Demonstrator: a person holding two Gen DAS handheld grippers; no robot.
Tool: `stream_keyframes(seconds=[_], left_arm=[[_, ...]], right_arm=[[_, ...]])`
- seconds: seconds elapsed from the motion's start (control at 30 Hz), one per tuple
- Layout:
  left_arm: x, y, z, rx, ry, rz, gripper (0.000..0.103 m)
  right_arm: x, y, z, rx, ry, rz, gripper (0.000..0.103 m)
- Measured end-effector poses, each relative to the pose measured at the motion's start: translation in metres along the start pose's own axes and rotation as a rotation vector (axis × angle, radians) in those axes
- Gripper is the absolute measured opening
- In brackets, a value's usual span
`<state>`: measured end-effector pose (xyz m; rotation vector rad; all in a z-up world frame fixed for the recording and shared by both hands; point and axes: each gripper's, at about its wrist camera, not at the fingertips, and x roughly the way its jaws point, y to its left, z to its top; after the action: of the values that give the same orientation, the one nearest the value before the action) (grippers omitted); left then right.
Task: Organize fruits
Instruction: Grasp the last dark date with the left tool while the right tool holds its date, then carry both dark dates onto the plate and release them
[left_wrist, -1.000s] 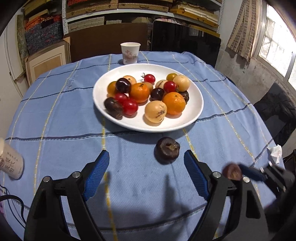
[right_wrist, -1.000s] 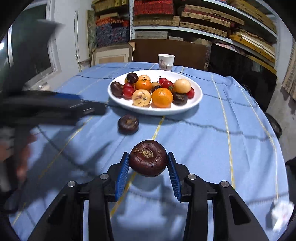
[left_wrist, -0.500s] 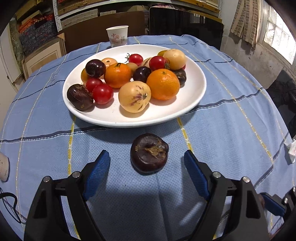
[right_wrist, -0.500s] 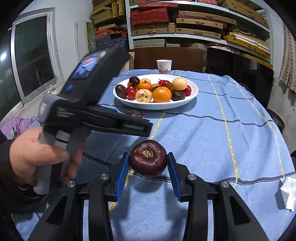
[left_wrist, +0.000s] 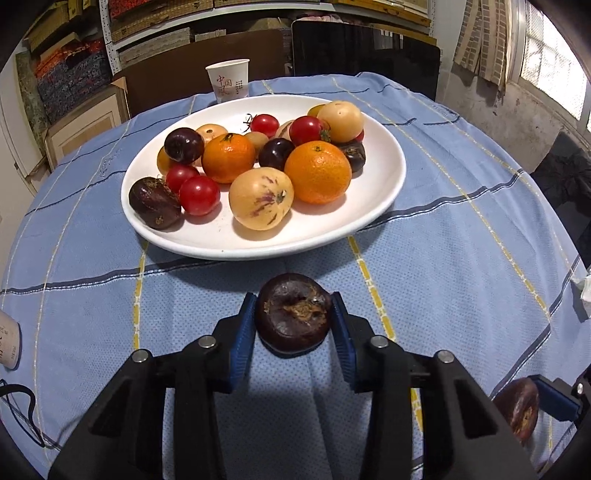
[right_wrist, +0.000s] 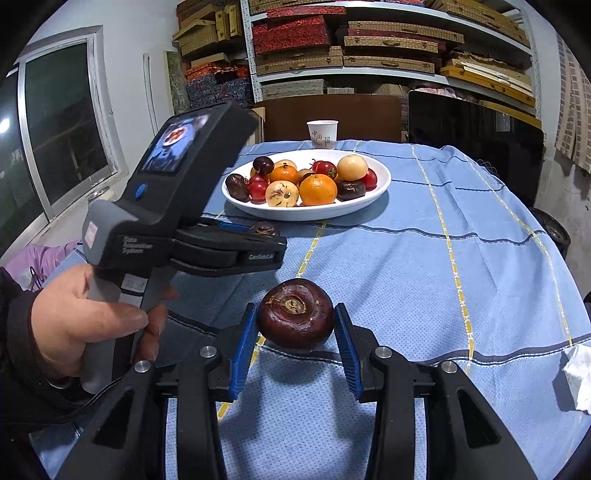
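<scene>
Black frames with silver screws, blue ribbed pads (left_wrist: 243, 332); dark sleeve (right_wrist: 18, 332) at the wrist.

Left tongs (left_wrist: 293, 319) closing — right tongs (right_wrist: 295, 326) clamped

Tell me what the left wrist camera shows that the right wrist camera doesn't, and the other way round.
Only the left wrist view shows the left gripper head-on, its jaws closing on a dark fruit that rests on the tablecloth. Only the right wrist view shows the hand holding that gripper's handle, and the window. Both show the white plate of fruit, the paper cup behind it, and the right gripper gripping its own dark fruit.
</scene>
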<state>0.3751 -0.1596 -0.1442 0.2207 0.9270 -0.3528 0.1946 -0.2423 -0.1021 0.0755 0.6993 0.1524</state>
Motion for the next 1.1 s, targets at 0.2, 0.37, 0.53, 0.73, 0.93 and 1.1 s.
stream_keyframes(seconds=[0.2, 0.37, 0.53, 0.73, 0.93, 1.1], left_arm=[[-0.009, 0.003, -0.007, -0.004, -0.016, -0.001, 0.039], [-0.023, 0.007, -0.012, -0.014, -0.038, -0.002, 0.039], [-0.048, 0.017, -0.022, -0.038, -0.070, -0.007, 0.039], [-0.089, 0.033, -0.031, -0.069, -0.126, -0.012, 0.039], [-0.146, 0.047, -0.044, -0.080, -0.209, -0.023, 0.039], [-0.191, 0.062, -0.060, -0.088, -0.257, -0.033, 0.039]], right_arm=[[0.000, -0.001, 0.000, 0.004, -0.003, 0.002, 0.042], [-0.003, -0.002, 0.000, 0.011, -0.019, 0.000, 0.042], [-0.007, -0.001, 0.000, 0.004, -0.039, -0.012, 0.042], [-0.016, 0.001, -0.002, 0.009, -0.056, -0.036, 0.042], [-0.031, 0.006, -0.006, 0.011, -0.059, -0.053, 0.042], [-0.051, 0.009, -0.004, 0.022, -0.065, -0.046, 0.042]])
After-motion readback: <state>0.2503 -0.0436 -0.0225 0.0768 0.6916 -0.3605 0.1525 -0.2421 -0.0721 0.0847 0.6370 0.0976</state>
